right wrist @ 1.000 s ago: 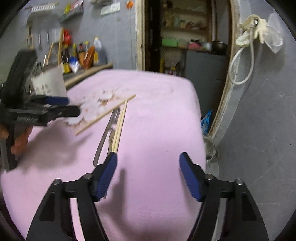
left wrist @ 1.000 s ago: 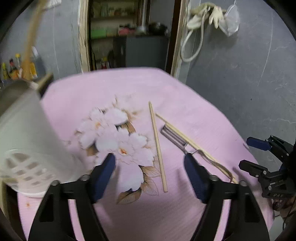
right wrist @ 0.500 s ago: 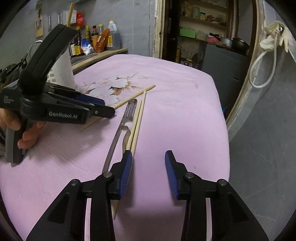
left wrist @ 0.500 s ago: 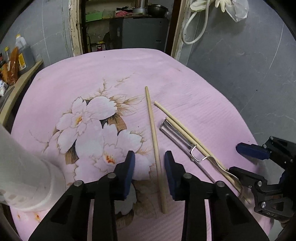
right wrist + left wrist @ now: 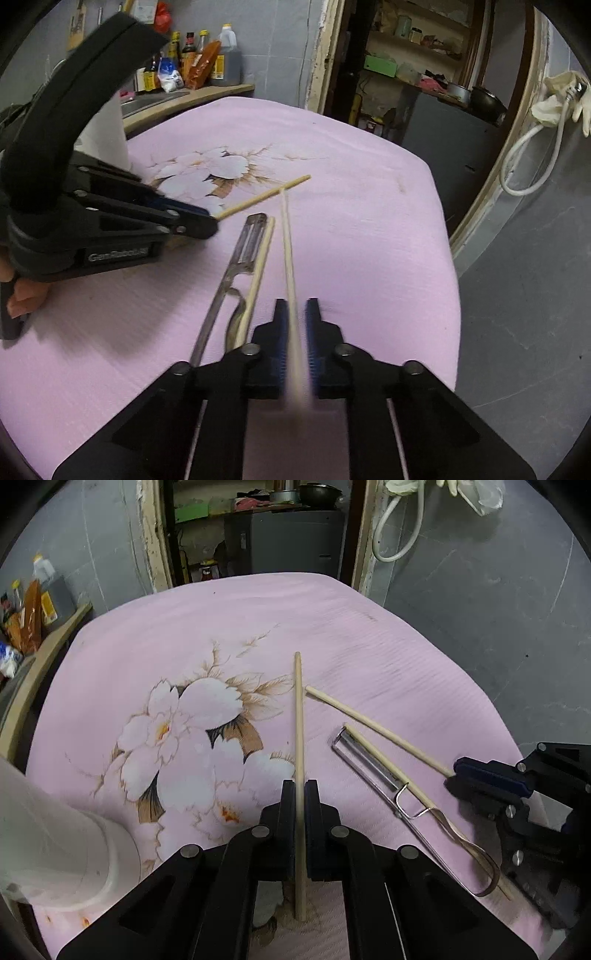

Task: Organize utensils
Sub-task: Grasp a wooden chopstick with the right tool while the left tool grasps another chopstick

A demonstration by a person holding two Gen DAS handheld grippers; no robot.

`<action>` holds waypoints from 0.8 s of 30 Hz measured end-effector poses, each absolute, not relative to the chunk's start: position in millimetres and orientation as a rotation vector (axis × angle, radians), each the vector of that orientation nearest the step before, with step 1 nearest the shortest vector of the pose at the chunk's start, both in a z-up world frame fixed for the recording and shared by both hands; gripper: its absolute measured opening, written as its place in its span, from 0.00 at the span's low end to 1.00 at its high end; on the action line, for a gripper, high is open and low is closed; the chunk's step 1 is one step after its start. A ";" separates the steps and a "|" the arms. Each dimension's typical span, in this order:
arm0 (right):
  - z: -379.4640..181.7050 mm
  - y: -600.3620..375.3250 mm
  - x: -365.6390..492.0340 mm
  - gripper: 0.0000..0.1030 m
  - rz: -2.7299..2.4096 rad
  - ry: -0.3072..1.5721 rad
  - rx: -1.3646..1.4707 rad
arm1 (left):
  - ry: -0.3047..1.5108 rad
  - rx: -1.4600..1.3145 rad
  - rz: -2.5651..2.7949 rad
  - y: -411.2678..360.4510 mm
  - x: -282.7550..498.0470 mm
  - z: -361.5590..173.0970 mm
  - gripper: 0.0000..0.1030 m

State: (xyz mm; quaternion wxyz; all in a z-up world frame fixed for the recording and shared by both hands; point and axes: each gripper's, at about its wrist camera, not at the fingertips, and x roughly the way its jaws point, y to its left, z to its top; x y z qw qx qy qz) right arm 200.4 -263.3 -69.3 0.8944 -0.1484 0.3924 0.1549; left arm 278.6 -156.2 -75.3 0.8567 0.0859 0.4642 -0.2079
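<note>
A grey-walled room with an open doorway (image 5: pixel 258 528) is shown; a table is covered by a pink cloth (image 5: pixel 369 635) printed with white flowers. A white holder (image 5: pixel 55 849) is cut off at the left edge. Three wooden chopsticks and one metal peeler (image 5: pixel 373 771) are counted. The left gripper (image 5: pixel 300 788) is clenched on one chopstick (image 5: pixel 298 716); the right gripper (image 5: pixel 295 308) grasps a second chopstick (image 5: pixel 287 236), blurred near its pads. The third chopstick (image 5: pixel 384 755) lies against the peeler.
</note>
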 end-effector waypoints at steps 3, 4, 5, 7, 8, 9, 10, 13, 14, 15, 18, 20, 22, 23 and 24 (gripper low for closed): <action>-67.6 -272.4 198.3 0.02 0.311 0.806 -0.282 | 0.986 0.158 -0.435 -148.1 275.7 -74.5 0.03; -67.1 -274.9 196.4 0.02 0.305 0.802 -0.277 | 0.988 0.152 -0.433 -145.1 273.1 -74.2 0.03; -66.5 -277.9 193.5 0.02 0.292 0.798 -0.273 | 0.990 0.147 -0.432 -142.2 269.1 -74.1 0.03; -65.8 -283.3 188.3 0.02 0.274 0.796 -0.265 | 0.998 0.137 -0.432 -135.1 259.2 -73.5 0.03; -65.2 -288.0 184.5 0.02 0.271 0.798 -0.251 | 1.005 0.132 -0.436 -132.1 253.4 -72.7 0.03; -64.7 -290.7 181.8 0.02 0.266 0.801 -0.241 | 1.012 0.127 -0.441 -130.0 250.0 -71.8 0.03; -64.3 -293.3 178.8 0.02 0.262 0.807 -0.233 | 1.022 0.123 -0.453 -126.4 244.1 -70.8 0.03; -63.0 -299.6 174.4 0.02 0.271 0.827 -0.200 | 1.026 0.145 -0.478 -124.4 233.8 -68.0 0.03; -62.6 -301.0 175.7 0.04 0.282 0.836 -0.184 | 1.024 0.155 -0.485 -125.1 232.7 -67.1 0.03; -62.1 -301.5 178.4 0.04 0.290 0.843 -0.171 | 1.024 0.158 -0.491 -125.1 233.1 -66.7 0.03; -61.8 -296.7 187.4 0.06 0.303 0.853 -0.171 | 1.046 0.161 -0.504 -127.1 238.5 -66.8 0.04; -60.6 -290.1 196.8 0.07 0.318 0.860 -0.187 | 1.053 0.181 -0.508 -130.9 245.0 -66.4 0.04; -60.5 -287.5 206.2 0.07 0.338 0.875 -0.185 | 1.062 0.194 -0.507 -136.2 253.8 -66.1 0.04; -60.1 -286.3 212.2 0.07 0.347 0.882 -0.181 | 1.070 0.199 -0.509 -139.1 258.5 -66.1 0.04; -59.1 -284.3 218.5 0.07 0.356 0.888 -0.186 | 1.080 0.196 -0.510 -140.9 263.7 -65.9 0.04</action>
